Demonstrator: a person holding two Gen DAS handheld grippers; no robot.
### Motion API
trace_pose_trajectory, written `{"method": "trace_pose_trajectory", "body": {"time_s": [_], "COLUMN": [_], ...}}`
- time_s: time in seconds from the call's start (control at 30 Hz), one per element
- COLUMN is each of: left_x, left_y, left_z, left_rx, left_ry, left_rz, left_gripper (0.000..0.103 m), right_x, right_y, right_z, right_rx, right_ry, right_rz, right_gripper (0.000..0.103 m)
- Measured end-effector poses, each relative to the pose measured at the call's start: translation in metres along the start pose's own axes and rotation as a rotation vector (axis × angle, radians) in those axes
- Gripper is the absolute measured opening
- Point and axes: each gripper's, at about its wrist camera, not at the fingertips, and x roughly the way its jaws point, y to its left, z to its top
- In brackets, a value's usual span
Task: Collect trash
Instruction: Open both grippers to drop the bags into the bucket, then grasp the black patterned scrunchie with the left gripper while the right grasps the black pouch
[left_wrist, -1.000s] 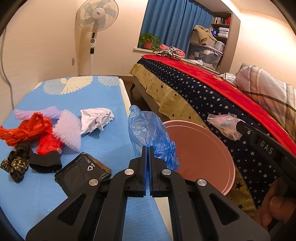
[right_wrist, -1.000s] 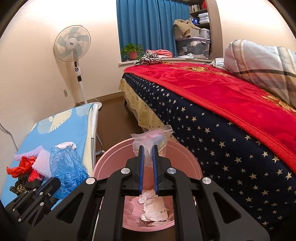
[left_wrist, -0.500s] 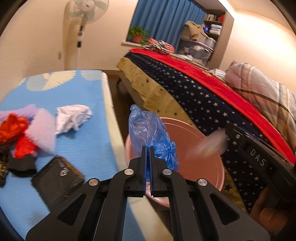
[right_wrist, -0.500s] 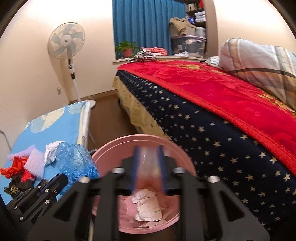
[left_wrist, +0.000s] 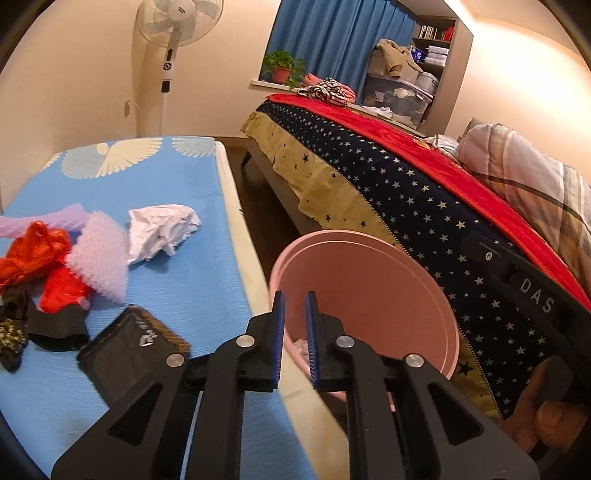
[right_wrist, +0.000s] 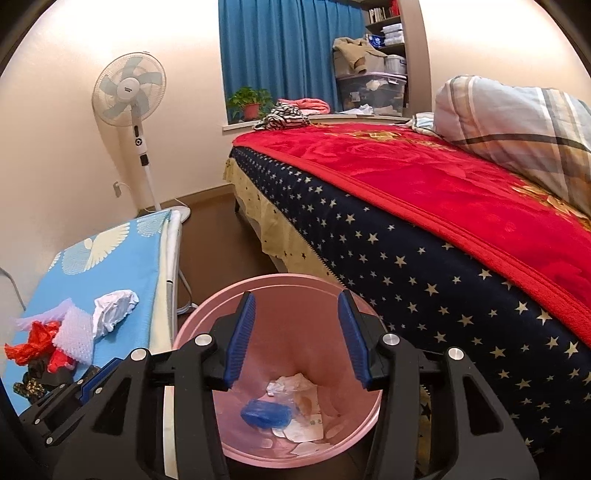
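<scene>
A pink bin (right_wrist: 364, 417) (left_wrist: 369, 295) stands on the floor between the blue-covered table and the bed. A blue plastic bag (right_wrist: 265, 412) lies inside it among white scraps (right_wrist: 288, 384). My right gripper (right_wrist: 295, 328) hovers over the bin's mouth, open, nothing between its pads. My left gripper (left_wrist: 294, 325) is at the bin's near rim by the table edge; its jaws are opening with a narrow gap and nothing between them. More trash lies on the table: crumpled white paper (left_wrist: 160, 229), bubble wrap (left_wrist: 99, 262), a red bag (left_wrist: 33, 254), a black pouch (left_wrist: 129, 347).
The blue table cover (left_wrist: 166, 177) runs along the left, with a black cloth (left_wrist: 55, 328) near the red bag. A bed with a starred blanket (right_wrist: 424, 266) flanks the bin on the right. A standing fan (right_wrist: 129, 88) is by the far wall.
The left gripper let go of the blue bag, which now lies in the bin. The right gripper opened and its clear plastic bag dropped. The left view has swung toward the bin.
</scene>
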Motion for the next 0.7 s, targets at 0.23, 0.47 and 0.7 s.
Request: {"method": "trace_pose_trajectory", "body": {"time_s": [0.23, 0.47, 0.7], "left_x": [-0.028, -0.055, -0.079], "left_y": [0.024, 0.056, 0.094], "left_z": [-0.003, -0.015, -0.029], "left_rx": [-0.014, -0.047, -0.123], "left_ry": [-0.034, -0.069, -0.098], "left_rz": [0.069, 0.170, 0.314], "left_gripper": [0.012, 0.012, 0.012], "right_x": [-0.008, -0.016, -0.014], "right_y": [0.014, 0.045, 0.088], "right_z": [-0.007, -0.019, -0.043], "right_rx": [-0.019, -0.040, -0.061], "right_ry": [0.025, 0.052, 0.108], "right_rz": [0.081, 0.197, 0.313], "right_gripper": [0.048, 0.047, 0.045]}}
